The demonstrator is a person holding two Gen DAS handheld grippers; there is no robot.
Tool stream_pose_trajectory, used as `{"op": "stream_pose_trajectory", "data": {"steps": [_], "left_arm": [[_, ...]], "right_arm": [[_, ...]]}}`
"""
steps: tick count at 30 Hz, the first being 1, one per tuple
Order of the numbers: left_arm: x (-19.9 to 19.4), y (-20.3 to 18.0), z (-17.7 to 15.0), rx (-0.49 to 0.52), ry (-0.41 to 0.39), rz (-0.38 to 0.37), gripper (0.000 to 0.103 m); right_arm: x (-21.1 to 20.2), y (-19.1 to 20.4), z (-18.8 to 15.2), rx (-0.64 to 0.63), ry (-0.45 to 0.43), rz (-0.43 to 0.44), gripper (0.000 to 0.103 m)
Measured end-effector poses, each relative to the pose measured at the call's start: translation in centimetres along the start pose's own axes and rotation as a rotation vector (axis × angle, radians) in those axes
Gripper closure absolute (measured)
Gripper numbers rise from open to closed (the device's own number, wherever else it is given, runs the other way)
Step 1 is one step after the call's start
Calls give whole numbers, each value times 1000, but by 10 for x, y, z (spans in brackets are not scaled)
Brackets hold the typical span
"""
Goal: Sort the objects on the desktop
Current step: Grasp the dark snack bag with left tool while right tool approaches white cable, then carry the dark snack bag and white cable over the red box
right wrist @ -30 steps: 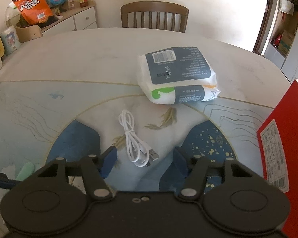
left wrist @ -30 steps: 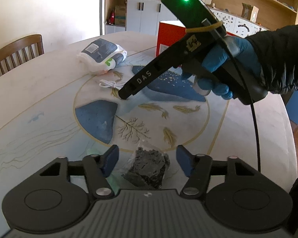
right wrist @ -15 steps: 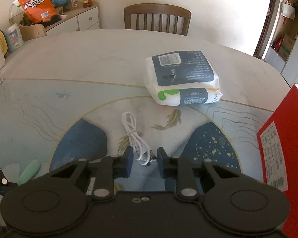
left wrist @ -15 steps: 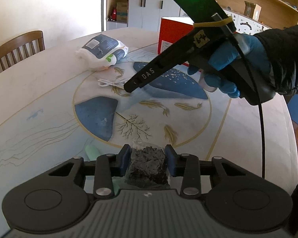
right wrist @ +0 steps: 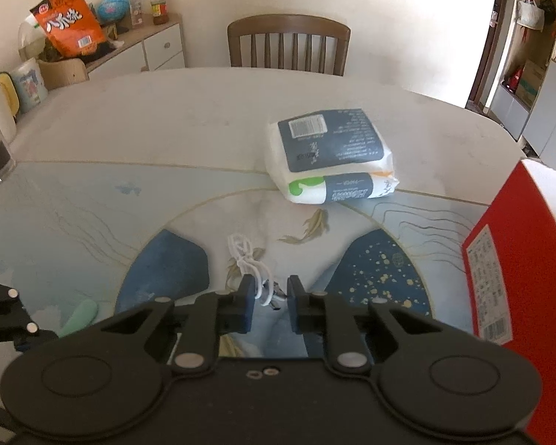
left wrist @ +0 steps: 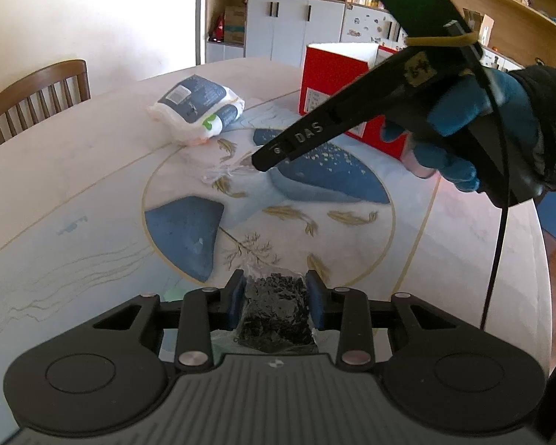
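Round dining table (left wrist: 74, 170) with a painted top: pale marble rim, a gold-edged central disc with blue patches and fish motifs. Beyond it stand a wooden chair (right wrist: 289, 42), white cabinets and open shelving.

Left gripper (left wrist: 274, 296), left wrist view, at 6 o'clock: both blue pads press the sides of a clear bag of dark, crumbly material (left wrist: 276, 307). The jaws have just been closing, with the bag between them; the bag is clamped. A pale green object (right wrist: 79, 317) lies on the table just beside this gripper, at 8 o'clock in the right wrist view; what it is cannot be told.

Right gripper (right wrist: 270, 296), right wrist view, at 6 o'clock: the jaws have just been closing around the near end of a coiled white cable (right wrist: 246, 259), and the pads now pinch it. The cable's far loops trail toward 12 o'clock over the central disc. In the left wrist view this gripper appears at 1 o'clock, held by a hand (left wrist: 459, 133) in a blue glove and black sleeve, with the cable blurred at its tip.

Tissue pack (right wrist: 328, 155), white and dark blue, lies flat at 1 o'clock in the right wrist view, well apart from both grippers. A red box (right wrist: 515, 252) stands upright at 3 o'clock, near the table's edge.
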State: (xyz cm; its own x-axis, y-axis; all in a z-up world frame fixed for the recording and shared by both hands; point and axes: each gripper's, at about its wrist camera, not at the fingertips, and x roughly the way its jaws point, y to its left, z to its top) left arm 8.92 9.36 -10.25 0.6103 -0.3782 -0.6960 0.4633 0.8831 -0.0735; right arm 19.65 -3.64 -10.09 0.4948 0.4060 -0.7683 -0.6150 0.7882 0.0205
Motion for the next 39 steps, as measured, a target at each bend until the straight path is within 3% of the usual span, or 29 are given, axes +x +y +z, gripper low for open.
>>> {"op": "stream_pose_trajectory", "data": {"steps": [26, 39], "left_arm": [[-10, -31, 43, -25, -40, -7, 70], [-19, -56, 73, -13, -53, -25, 70]], "right_arm": [[-77, -36, -27, 44, -9, -15, 90], [-132, -51, -28, 82, -69, -9, 90]]}}
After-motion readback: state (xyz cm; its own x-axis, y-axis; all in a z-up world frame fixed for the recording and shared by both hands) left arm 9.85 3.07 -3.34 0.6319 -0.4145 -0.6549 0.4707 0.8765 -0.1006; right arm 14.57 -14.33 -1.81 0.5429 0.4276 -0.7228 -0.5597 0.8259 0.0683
